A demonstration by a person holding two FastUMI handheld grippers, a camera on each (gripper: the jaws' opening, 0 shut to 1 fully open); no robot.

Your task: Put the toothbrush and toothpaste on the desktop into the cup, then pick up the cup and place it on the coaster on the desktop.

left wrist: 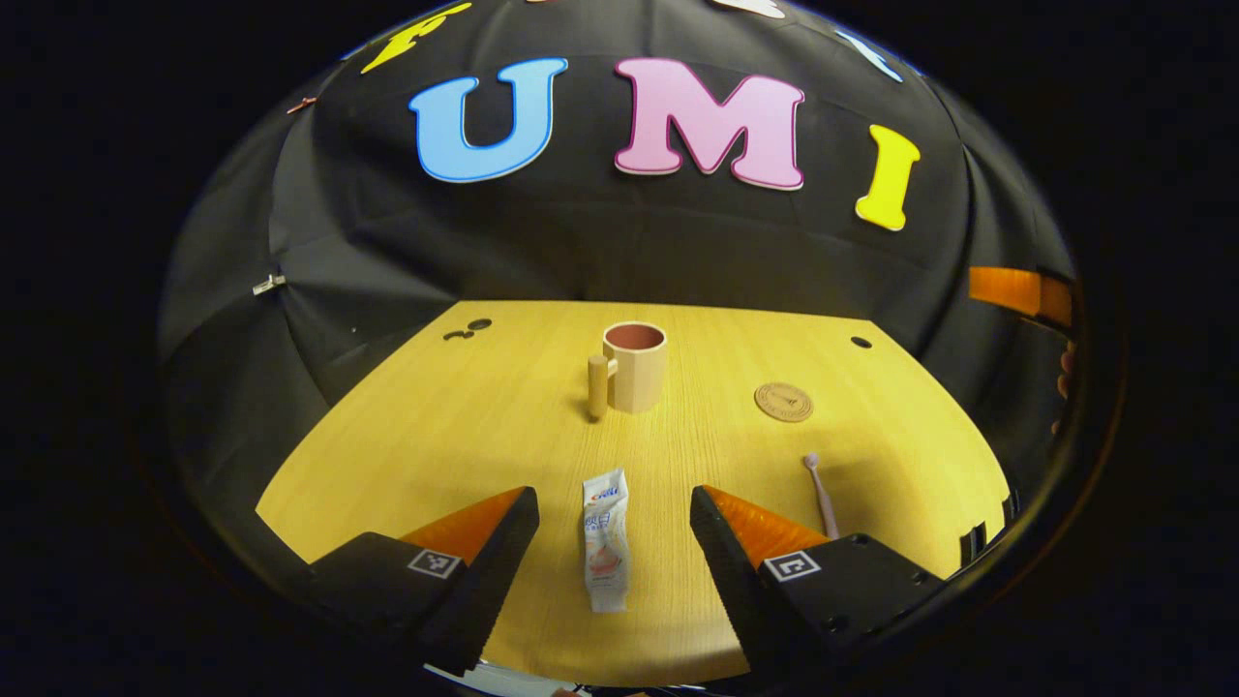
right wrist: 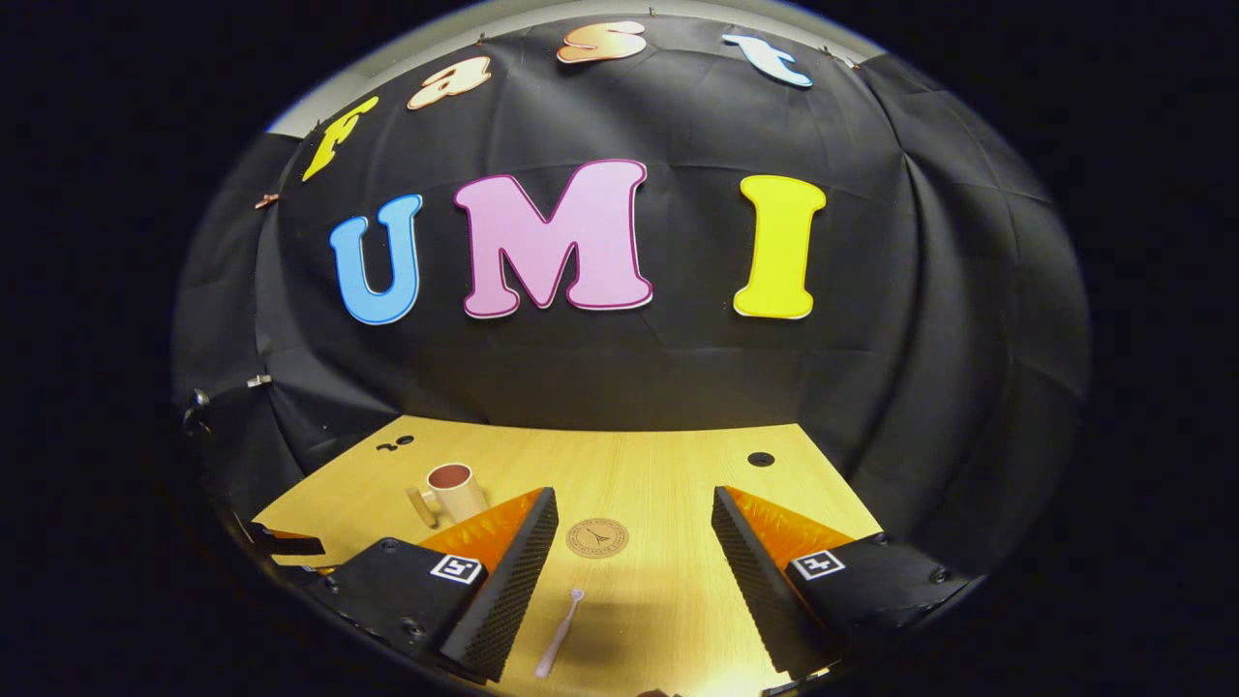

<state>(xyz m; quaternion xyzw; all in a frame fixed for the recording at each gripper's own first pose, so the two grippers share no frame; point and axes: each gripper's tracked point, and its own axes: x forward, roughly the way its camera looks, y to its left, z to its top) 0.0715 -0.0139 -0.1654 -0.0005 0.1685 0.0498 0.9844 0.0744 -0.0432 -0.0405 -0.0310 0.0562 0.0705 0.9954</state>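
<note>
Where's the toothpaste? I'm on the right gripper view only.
Observer: In the left gripper view, the toothpaste lies flat on the table, between the left claw's fingers.
Operator: Gripped?
Observer: No. That claw is open, with a gap between each finger and the tube.
Operator: Where is it relative to the cup and brush?
Observer: In that view the cup stands straight beyond it, and the brush lies to its right, past the right-hand finger.
</note>
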